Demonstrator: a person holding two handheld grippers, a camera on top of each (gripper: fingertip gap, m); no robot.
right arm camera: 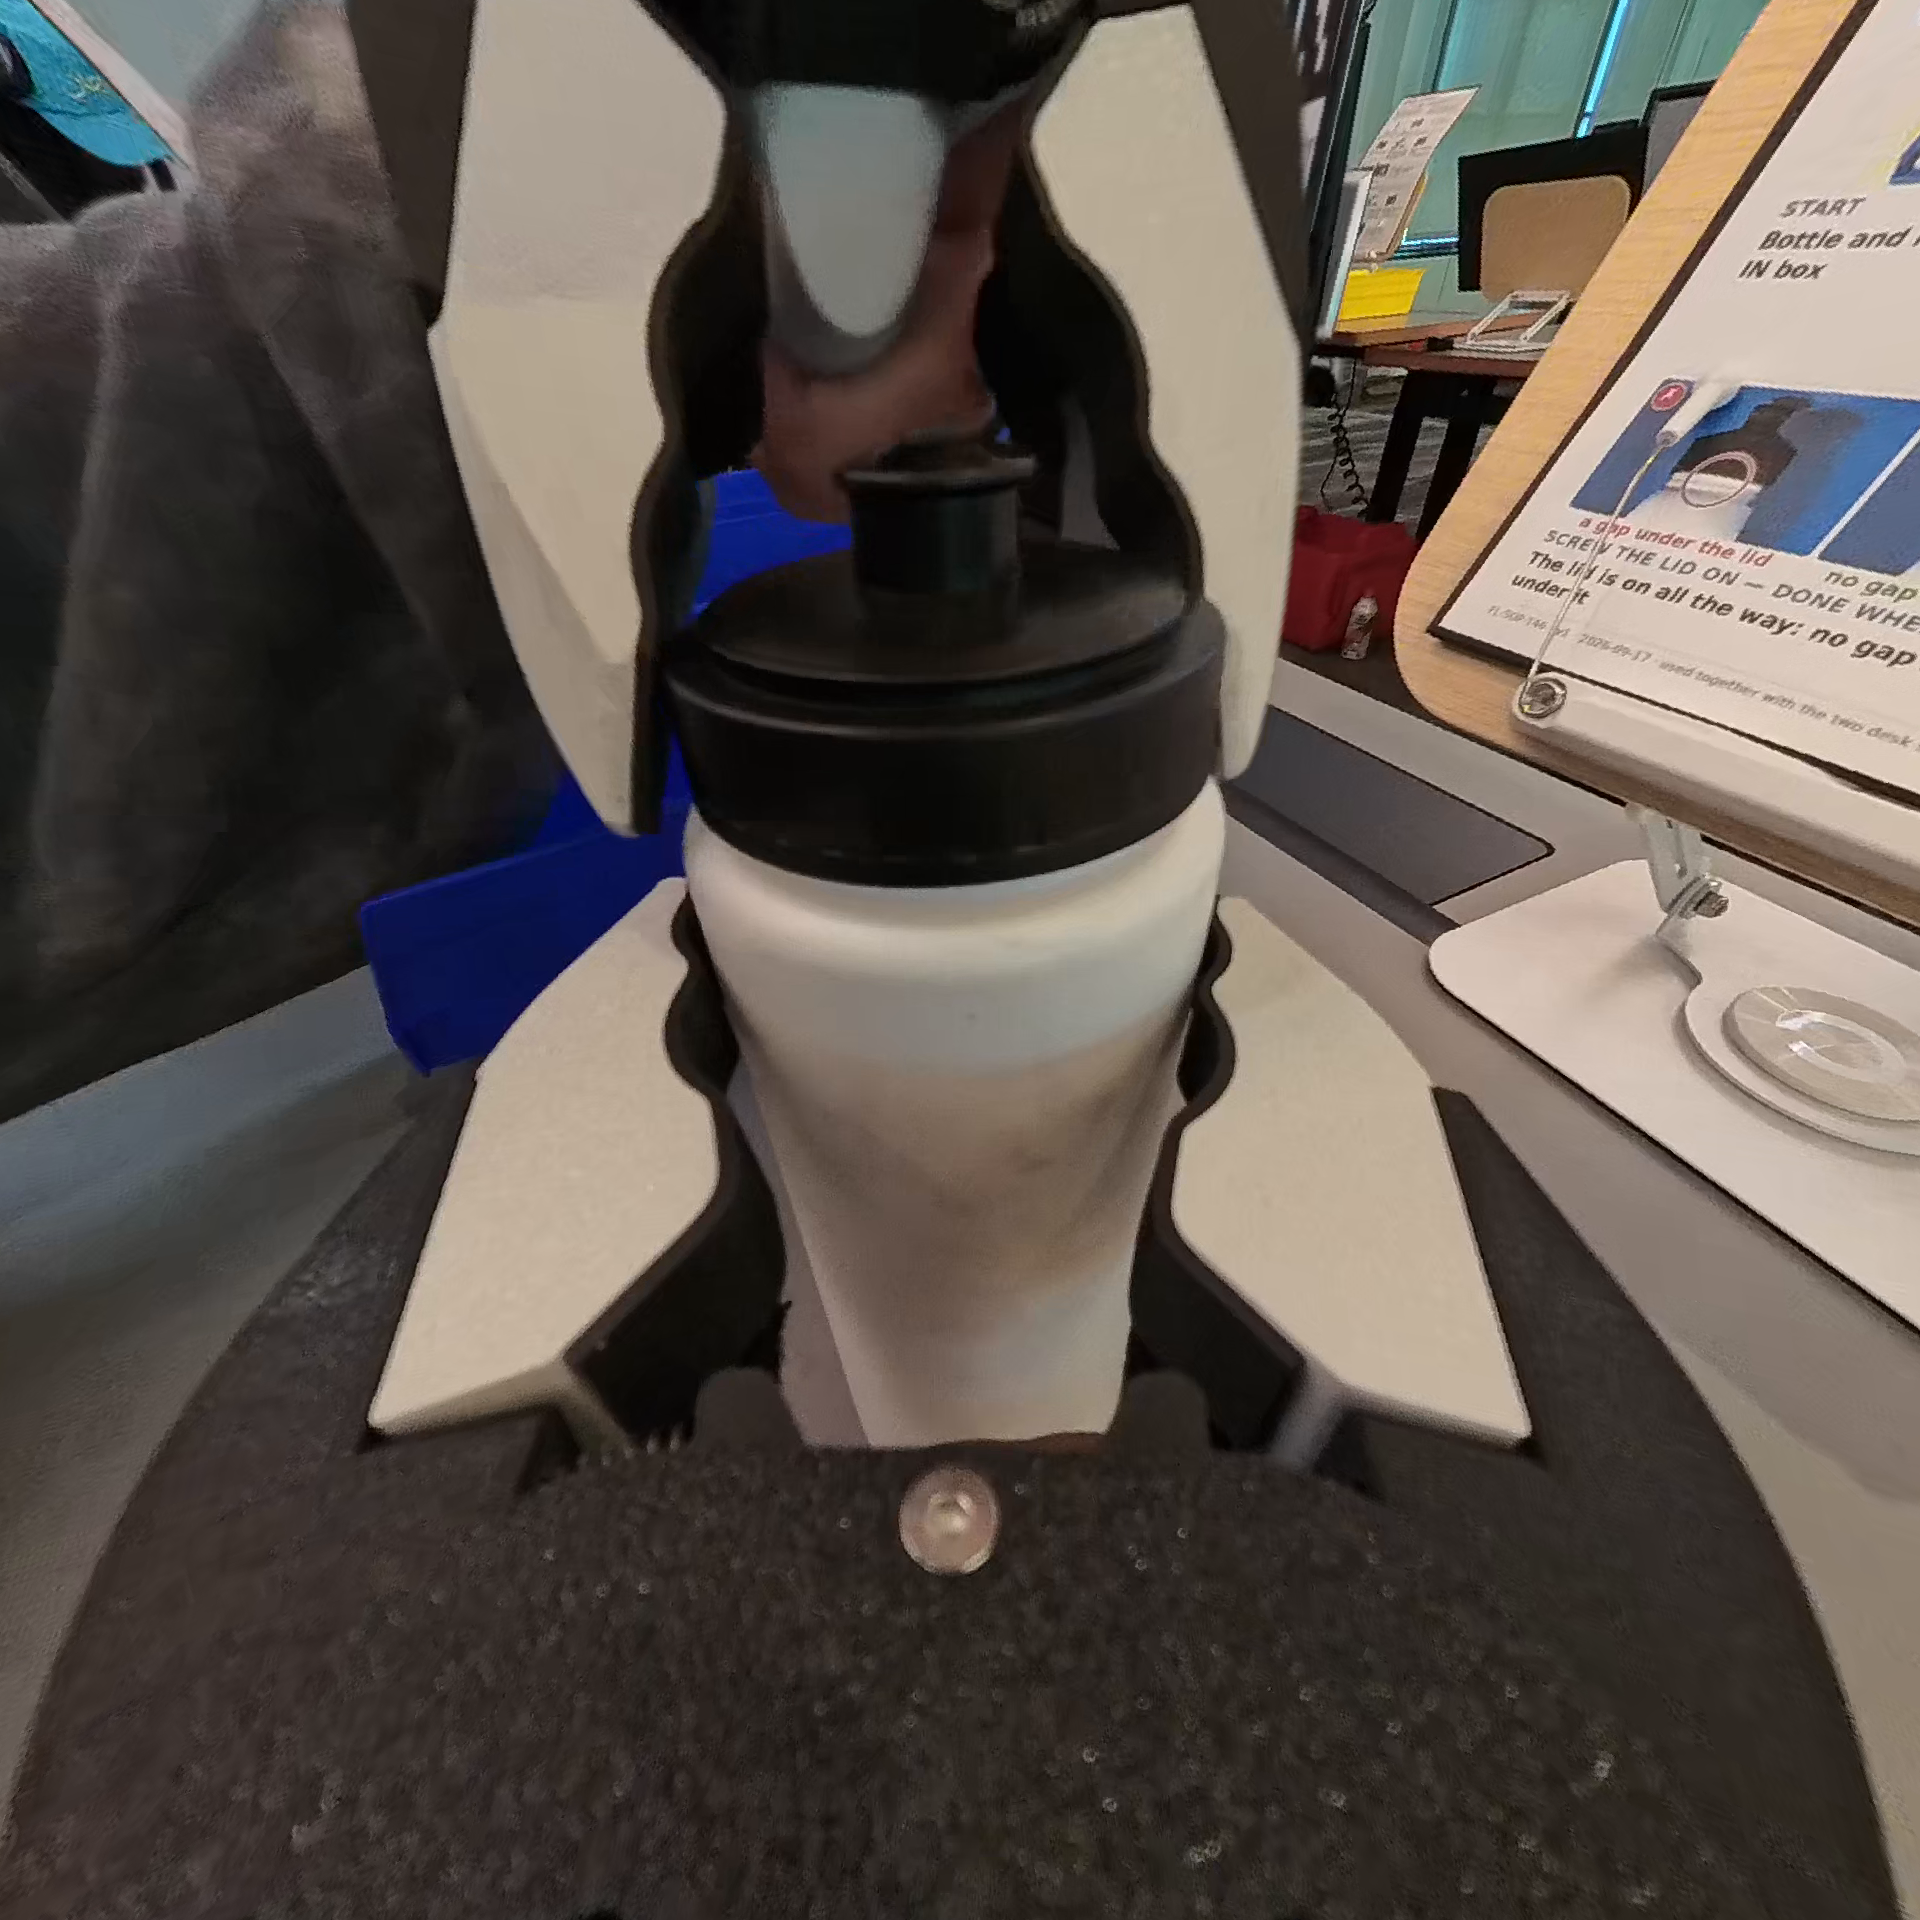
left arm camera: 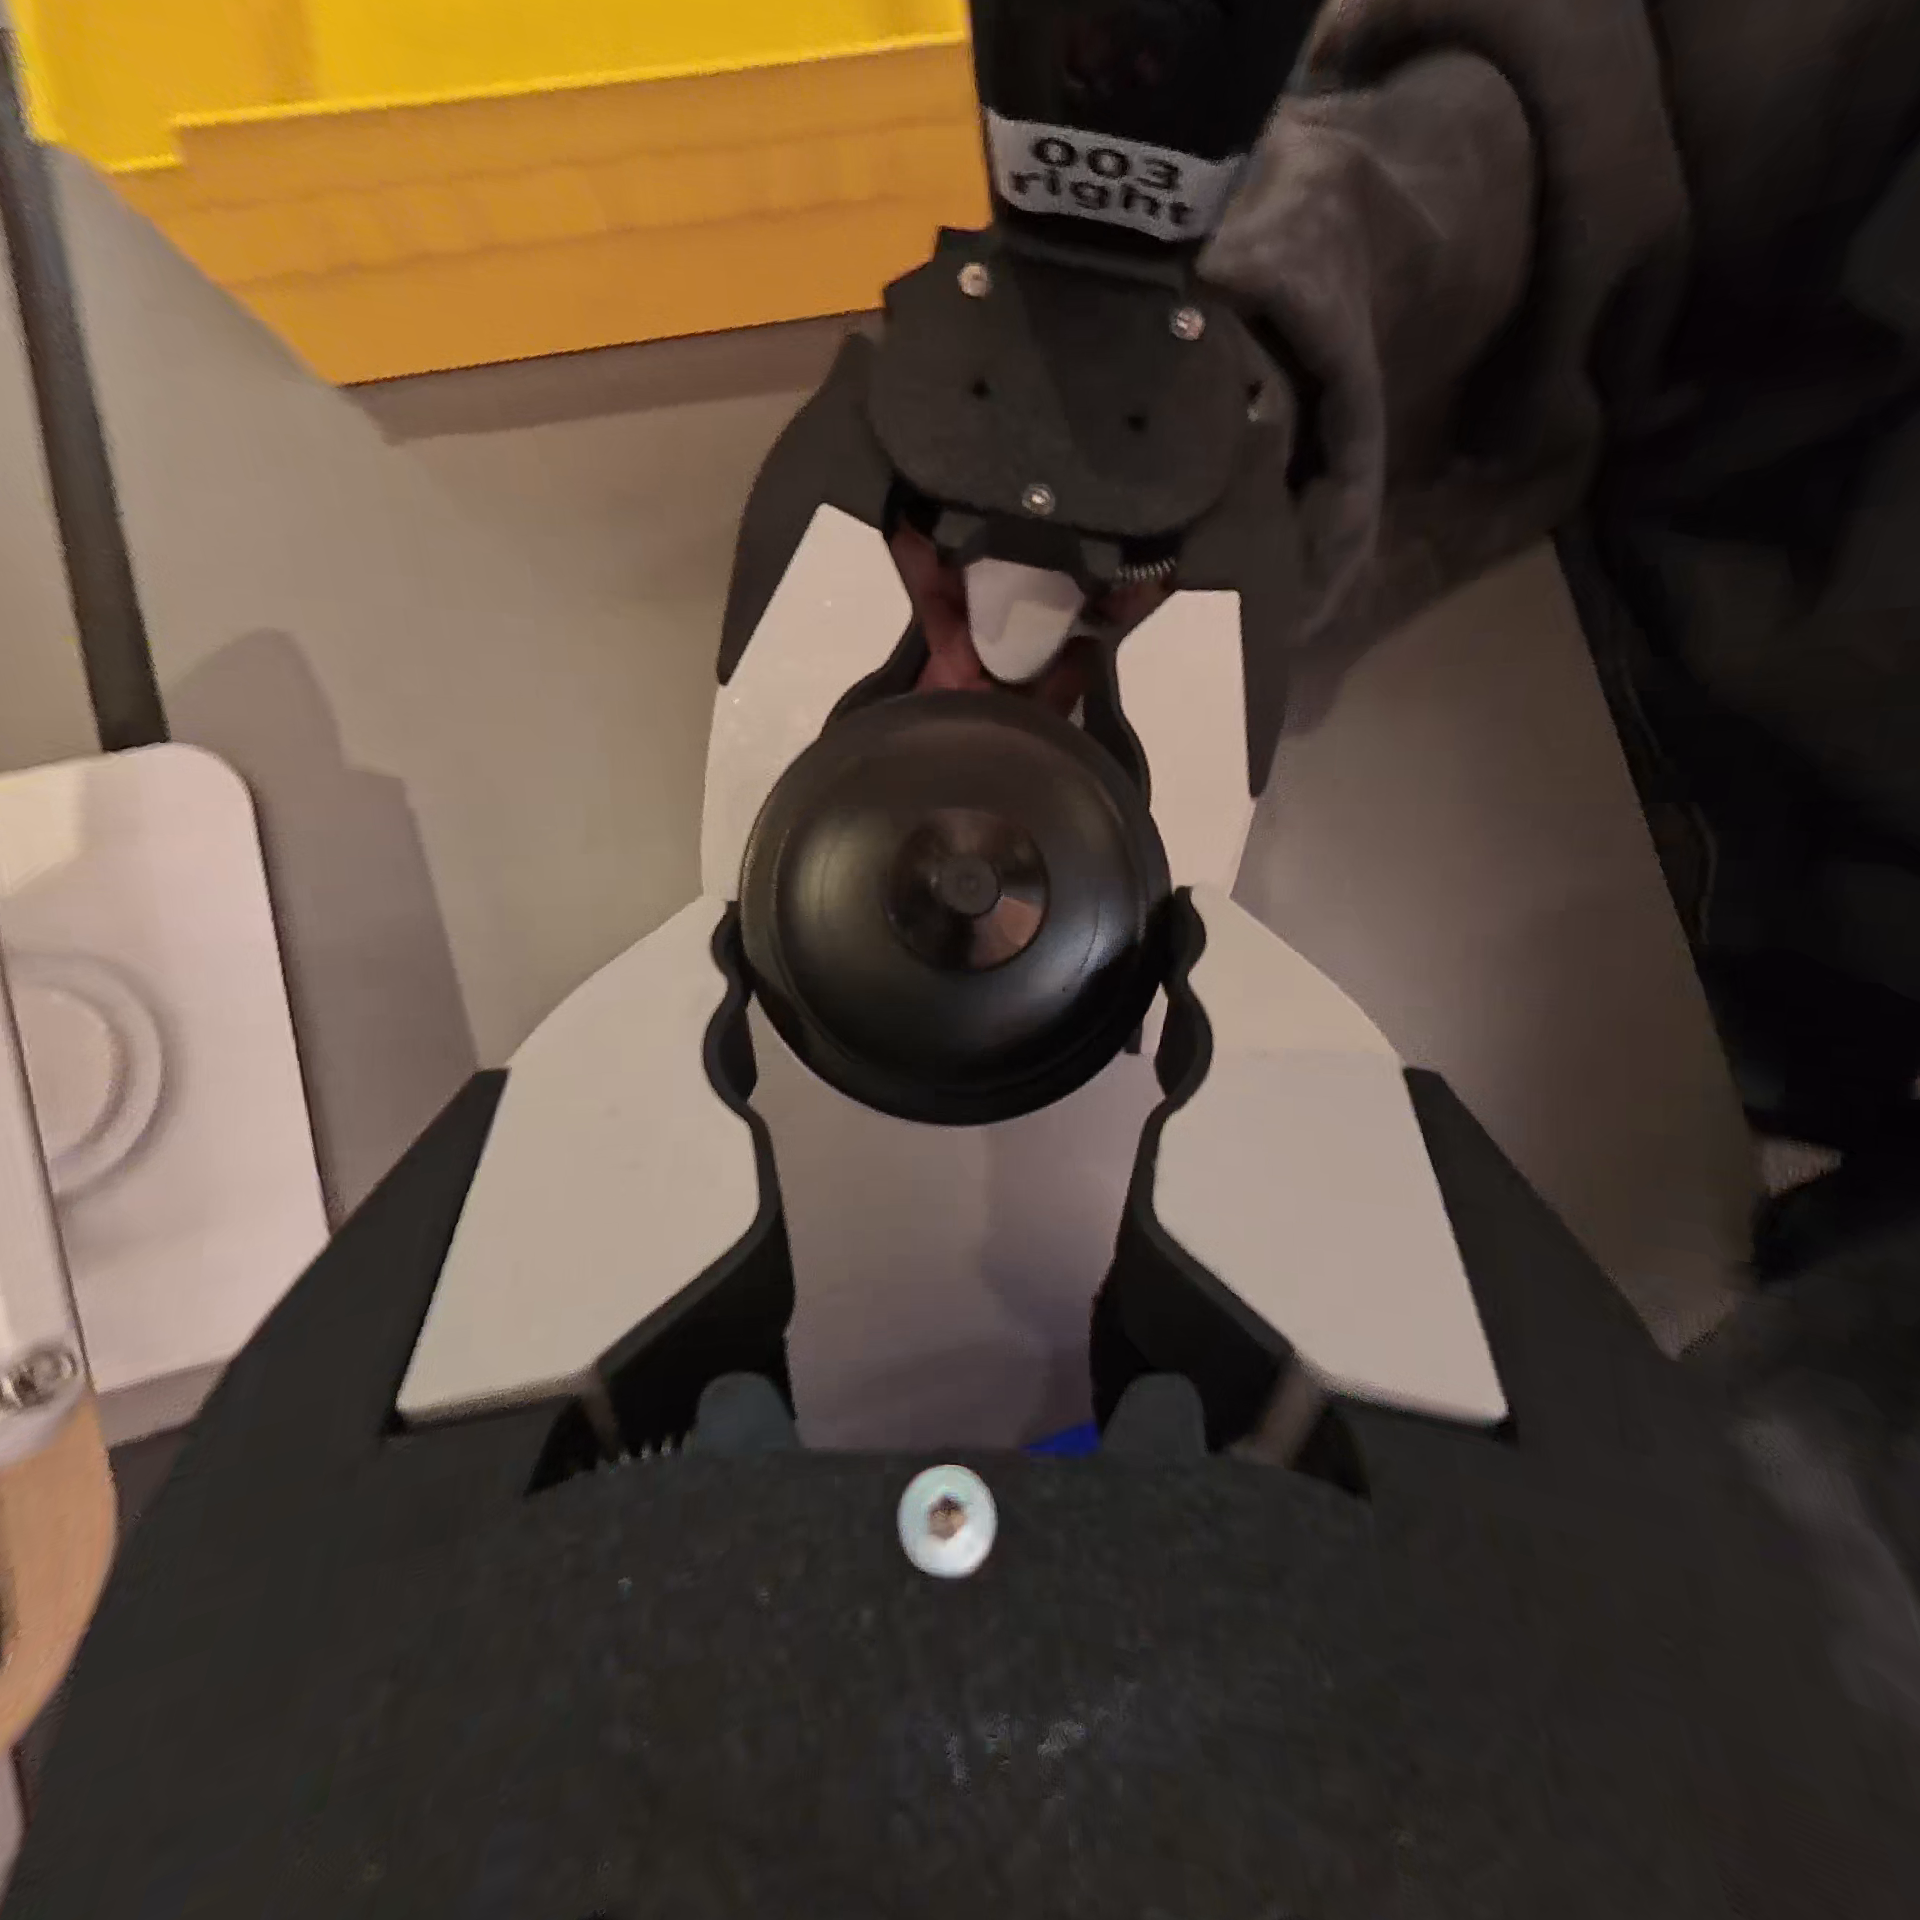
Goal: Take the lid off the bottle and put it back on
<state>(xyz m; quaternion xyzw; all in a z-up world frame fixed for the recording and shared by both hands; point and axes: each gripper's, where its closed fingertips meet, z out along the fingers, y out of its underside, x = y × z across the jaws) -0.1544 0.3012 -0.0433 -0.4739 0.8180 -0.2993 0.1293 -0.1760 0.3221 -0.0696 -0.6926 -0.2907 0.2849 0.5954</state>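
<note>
Bottle [right arm camera: 956, 1091] base hidden behind right gripper [right arm camera: 951, 997] body, bottle body concealed beneath lid [left arm camera: 951, 914] in left wrist view, instruction board [right arm camera: 1704, 436] cut off at right edge, background furniture blurred.

Left wrist view straight down, right wrist view sideways, both close on bottle [right arm camera: 956, 1039].

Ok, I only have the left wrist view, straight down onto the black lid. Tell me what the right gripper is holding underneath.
Observer: The right gripper is shut on the white bottle, fingers on its body just below the shoulder.
Operator: Report whether the lid is seated.
Observer: From the side, the lid sits on the bottle's neck; I see no gap under its rim.
Operator: Say what's behind the bottle.
Observer: A blue bin, low on the left.
</note>
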